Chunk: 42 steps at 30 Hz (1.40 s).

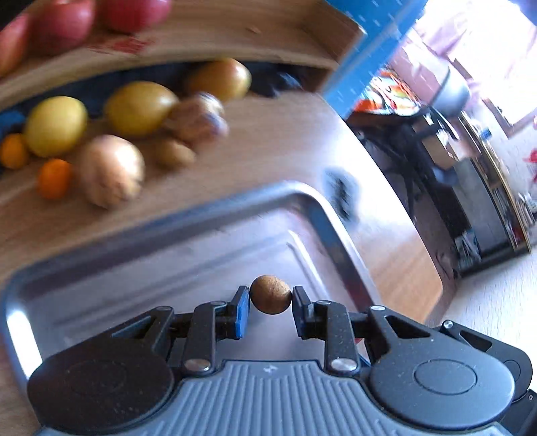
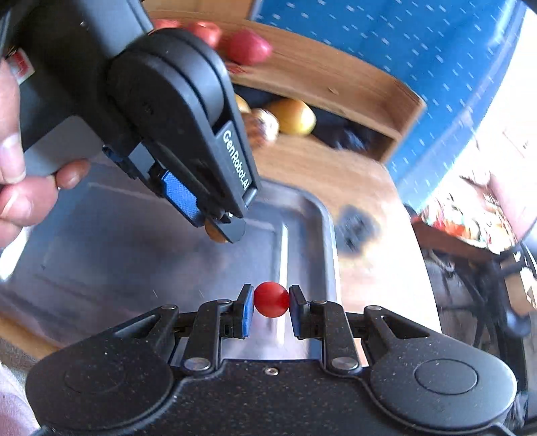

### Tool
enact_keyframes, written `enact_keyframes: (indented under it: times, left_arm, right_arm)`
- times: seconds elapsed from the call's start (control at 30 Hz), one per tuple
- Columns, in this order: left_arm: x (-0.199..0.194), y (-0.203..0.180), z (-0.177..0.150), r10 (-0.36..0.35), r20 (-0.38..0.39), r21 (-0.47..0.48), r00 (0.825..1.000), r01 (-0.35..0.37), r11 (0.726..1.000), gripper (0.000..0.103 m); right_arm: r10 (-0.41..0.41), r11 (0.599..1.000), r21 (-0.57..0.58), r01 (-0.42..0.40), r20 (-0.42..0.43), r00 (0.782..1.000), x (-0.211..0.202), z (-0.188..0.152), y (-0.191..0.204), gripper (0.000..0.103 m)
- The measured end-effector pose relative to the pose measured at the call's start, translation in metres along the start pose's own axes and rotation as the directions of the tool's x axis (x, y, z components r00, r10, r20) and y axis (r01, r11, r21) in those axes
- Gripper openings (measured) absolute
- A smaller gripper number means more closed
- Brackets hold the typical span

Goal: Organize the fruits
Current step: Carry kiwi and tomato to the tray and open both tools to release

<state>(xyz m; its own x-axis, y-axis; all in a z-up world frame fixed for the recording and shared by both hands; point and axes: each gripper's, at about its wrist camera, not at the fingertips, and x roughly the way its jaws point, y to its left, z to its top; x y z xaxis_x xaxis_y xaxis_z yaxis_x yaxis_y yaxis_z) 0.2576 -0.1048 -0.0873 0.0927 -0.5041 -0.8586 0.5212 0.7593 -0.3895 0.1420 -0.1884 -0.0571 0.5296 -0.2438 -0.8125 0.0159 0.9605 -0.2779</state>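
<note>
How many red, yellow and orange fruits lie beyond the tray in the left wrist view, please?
Red fruits: 3
Yellow fruits: 3
Orange fruits: 2
Total: 8

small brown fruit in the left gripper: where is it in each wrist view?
Left wrist: small brown fruit at bottom centre, pinched between the left gripper pads.
Right wrist: only a sliver shows under the left gripper's tip, upper centre-left.
Shared landmark: the metal tray, its rounded far corner.
</note>
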Motion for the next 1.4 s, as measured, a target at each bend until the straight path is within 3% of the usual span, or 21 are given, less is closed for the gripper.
enact_keyframes:
  times: [0.2,0.4,0.47,0.5,0.57,0.63,0.73,0.83,0.9,1.03,1.27,1.4]
  left_arm:
    - [0.014,-0.026,-0.017,0.001,-0.049,0.029,0.999,0.000,1.000,0.030]
    - [0.017,-0.035,-0.022,0.033,-0.034,-0.011,0.999,-0.033,0.999,0.031]
    - [0.016,-0.034,-0.026,0.048,-0.026,-0.029,0.998,-0.049,0.998,0.041]
    - [0.015,-0.033,-0.027,0.054,-0.022,-0.040,0.998,-0.055,0.998,0.045]
    - [0.013,-0.034,-0.030,0.075,-0.015,-0.066,0.997,-0.076,0.995,0.064]
    - [0.009,-0.034,-0.033,0.106,-0.005,-0.090,0.994,-0.106,0.990,0.066]
    - [0.000,-0.030,-0.038,0.141,0.011,-0.127,0.990,-0.139,0.982,0.079]
    - [-0.012,-0.025,-0.045,0.191,0.023,-0.158,0.981,-0.185,0.970,0.090]
    - [-0.020,-0.020,-0.050,0.240,0.007,-0.178,0.971,-0.235,0.956,0.097]
    - [-0.035,-0.005,-0.067,0.338,-0.052,-0.239,0.940,-0.341,0.909,0.099]
    - [-0.067,0.035,-0.091,0.404,-0.122,-0.422,0.907,-0.416,0.805,0.101]
    - [-0.080,0.054,-0.096,0.441,-0.148,-0.466,0.885,-0.456,0.758,0.101]
  right_arm:
    - [0.018,0.999,0.040,-0.017,-0.026,1.000,-0.003,-0.028,-0.015,0.024]
    - [0.052,0.998,0.017,-0.052,-0.015,0.999,-0.006,-0.042,-0.025,0.025]
    - [0.064,0.998,-0.001,-0.064,-0.002,0.998,-0.007,-0.043,-0.027,0.027]
    - [0.070,0.997,-0.012,-0.070,0.003,0.998,-0.010,-0.045,-0.027,0.031]
    - [0.079,0.996,-0.032,-0.079,0.014,0.997,-0.011,-0.046,-0.029,0.043]
    - [0.091,0.995,-0.046,-0.089,0.023,0.996,-0.015,-0.046,-0.031,0.055]
    - [0.127,0.990,-0.061,-0.125,0.036,0.991,-0.019,-0.043,-0.038,0.076]
    - [0.189,0.979,-0.078,-0.186,0.041,0.981,-0.026,-0.041,-0.042,0.090]
    - [0.246,0.965,-0.107,-0.241,0.036,0.969,-0.027,-0.040,-0.042,0.098]
    - [0.338,0.929,-0.173,-0.326,0.045,0.940,-0.033,-0.038,-0.033,0.099]
    - [0.453,0.873,-0.236,-0.427,0.066,0.889,-0.035,-0.018,-0.012,0.102]
    - [0.494,0.848,-0.263,-0.460,0.081,0.865,-0.032,0.000,0.000,0.102]
